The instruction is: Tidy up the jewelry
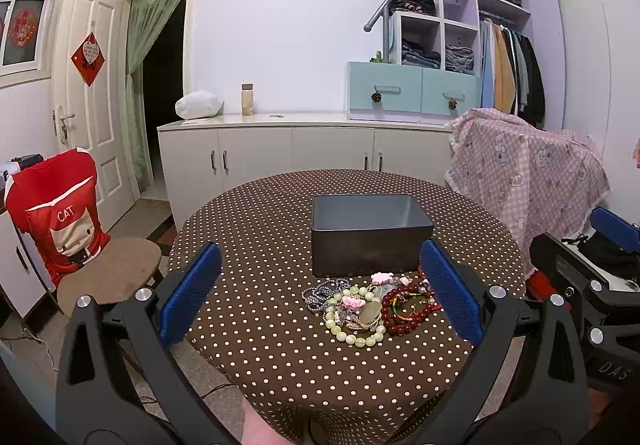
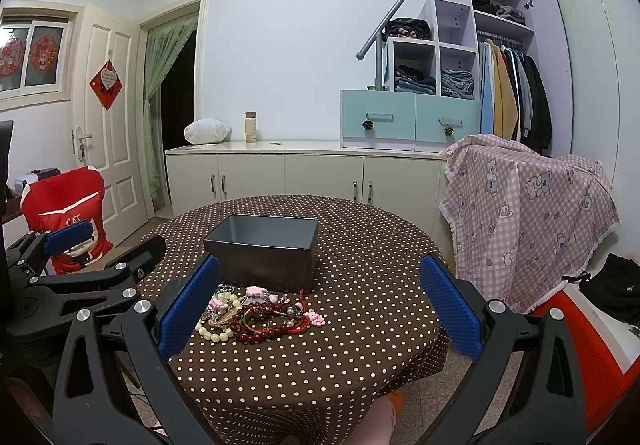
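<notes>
Left wrist view: my left claw [image 1: 320,293] is spread wide and holds nothing, its blue pads [image 1: 191,293] hovering above the near part of the surface [image 1: 260,229], a round one under a brown polka-dot cloth. The jewelry pile [image 1: 366,305] lies between the pads, nearer the right one: pale green beads [image 1: 352,337], dark red beads [image 1: 400,319], a grey beaded strand [image 1: 320,295] and pink charms tangled together. Just behind the pile stands the dark grey box [image 1: 370,233], open-topped; I cannot tell whether anything lies inside.

Right wrist view: my right claw [image 2: 320,301] is likewise fully apart and empty. Here the jewelry pile [image 2: 260,315] lies near the left pad [image 2: 190,303], just in front of the dark grey box [image 2: 266,251]. A red-covered chair [image 2: 64,221] stands to the left of the surface.
</notes>
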{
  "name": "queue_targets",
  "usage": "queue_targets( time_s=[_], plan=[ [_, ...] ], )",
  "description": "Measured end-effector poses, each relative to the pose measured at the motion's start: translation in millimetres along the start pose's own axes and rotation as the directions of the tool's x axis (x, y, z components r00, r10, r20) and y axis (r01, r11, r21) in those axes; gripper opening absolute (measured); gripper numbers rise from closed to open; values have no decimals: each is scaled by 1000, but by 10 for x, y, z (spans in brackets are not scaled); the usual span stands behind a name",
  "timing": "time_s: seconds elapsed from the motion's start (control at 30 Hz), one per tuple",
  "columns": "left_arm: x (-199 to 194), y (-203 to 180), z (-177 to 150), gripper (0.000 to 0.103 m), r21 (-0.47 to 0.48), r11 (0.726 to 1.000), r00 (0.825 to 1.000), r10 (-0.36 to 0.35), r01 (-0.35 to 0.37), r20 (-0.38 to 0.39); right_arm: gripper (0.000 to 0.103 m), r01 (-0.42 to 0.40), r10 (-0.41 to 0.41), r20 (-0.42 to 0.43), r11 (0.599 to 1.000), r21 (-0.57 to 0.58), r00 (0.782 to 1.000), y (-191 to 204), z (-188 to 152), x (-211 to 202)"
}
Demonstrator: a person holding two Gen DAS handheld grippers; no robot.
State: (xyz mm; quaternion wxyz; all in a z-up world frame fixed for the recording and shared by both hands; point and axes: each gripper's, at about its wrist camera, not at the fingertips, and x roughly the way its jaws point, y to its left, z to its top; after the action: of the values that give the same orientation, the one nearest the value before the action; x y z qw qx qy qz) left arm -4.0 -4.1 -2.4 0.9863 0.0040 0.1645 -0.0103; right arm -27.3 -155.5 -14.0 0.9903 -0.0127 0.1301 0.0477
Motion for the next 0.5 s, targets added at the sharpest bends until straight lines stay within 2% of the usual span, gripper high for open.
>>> queue_targets(
  time_s=[0.5],
  plan=[
    [-3, -7, -8, 97, -1, 1000, 1000, 0, 0, 0, 96, -1, 1, 0, 1000, 1, 1000, -5, -7, -1]
  ],
)
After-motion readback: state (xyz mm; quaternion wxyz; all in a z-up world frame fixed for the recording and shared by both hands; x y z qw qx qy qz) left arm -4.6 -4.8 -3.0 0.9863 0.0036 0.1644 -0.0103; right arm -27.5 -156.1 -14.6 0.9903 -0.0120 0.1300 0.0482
